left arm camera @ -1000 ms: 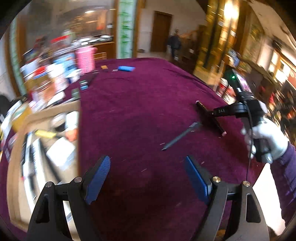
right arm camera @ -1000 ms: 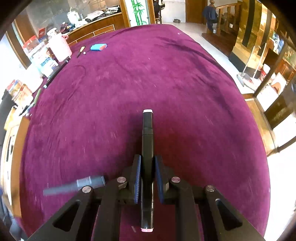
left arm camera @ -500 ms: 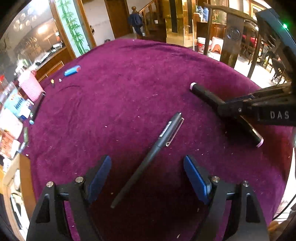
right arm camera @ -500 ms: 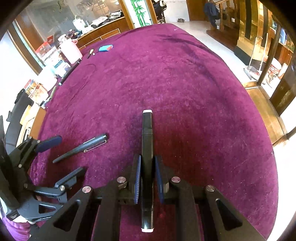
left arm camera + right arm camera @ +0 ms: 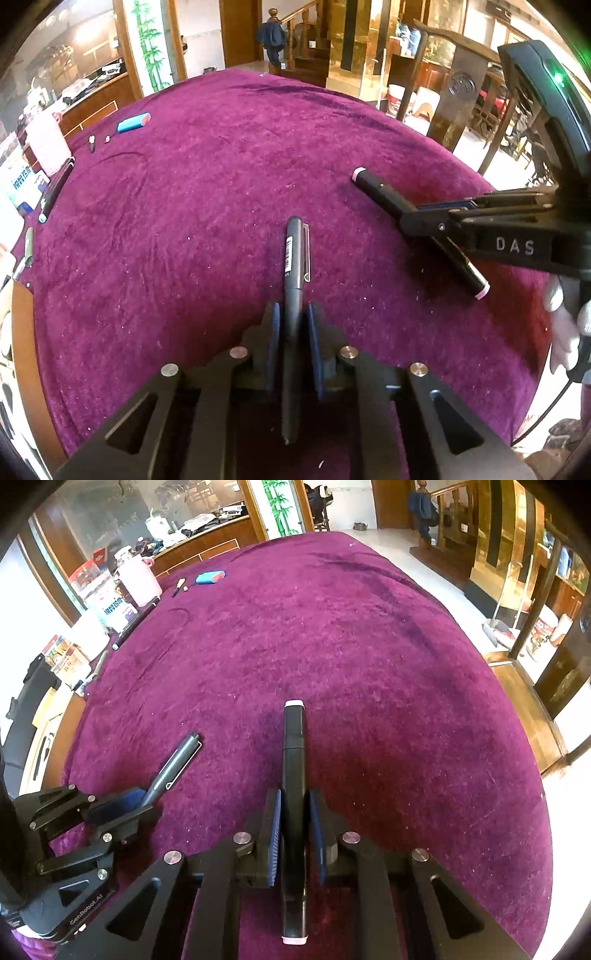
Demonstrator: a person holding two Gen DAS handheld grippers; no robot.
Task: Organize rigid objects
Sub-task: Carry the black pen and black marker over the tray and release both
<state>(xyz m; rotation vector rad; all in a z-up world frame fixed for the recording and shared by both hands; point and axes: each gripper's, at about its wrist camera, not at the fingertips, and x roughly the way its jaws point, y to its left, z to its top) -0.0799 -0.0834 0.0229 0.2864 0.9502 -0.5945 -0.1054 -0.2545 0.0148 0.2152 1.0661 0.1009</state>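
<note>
A black clip pen (image 5: 293, 258) lies on the purple tablecloth (image 5: 184, 221), and my left gripper (image 5: 293, 314) is closing on its barrel, blue pads against both sides. The pen's capped end sticks out ahead. In the right wrist view the same pen (image 5: 177, 760) juts up from the left gripper (image 5: 144, 805). My right gripper (image 5: 293, 801) is shut on a black marker with pink-white ends (image 5: 293, 734), held low over the cloth. From the left wrist view that marker (image 5: 373, 184) crosses the right gripper (image 5: 410, 219) at the right.
A blue case (image 5: 133, 122) and small bits lie far left on the cloth. A pink cup (image 5: 140, 581), boxes and packets crowd the left edge, with pens (image 5: 55, 188) beside them. A wooden tray rim (image 5: 22, 332) shows at lower left. A white-gloved hand (image 5: 565, 332) holds the right gripper.
The left gripper swung in from the tray side to the pen, came down over it and closed from wide open onto its barrel. The right gripper kept the marker, nearly still.
</note>
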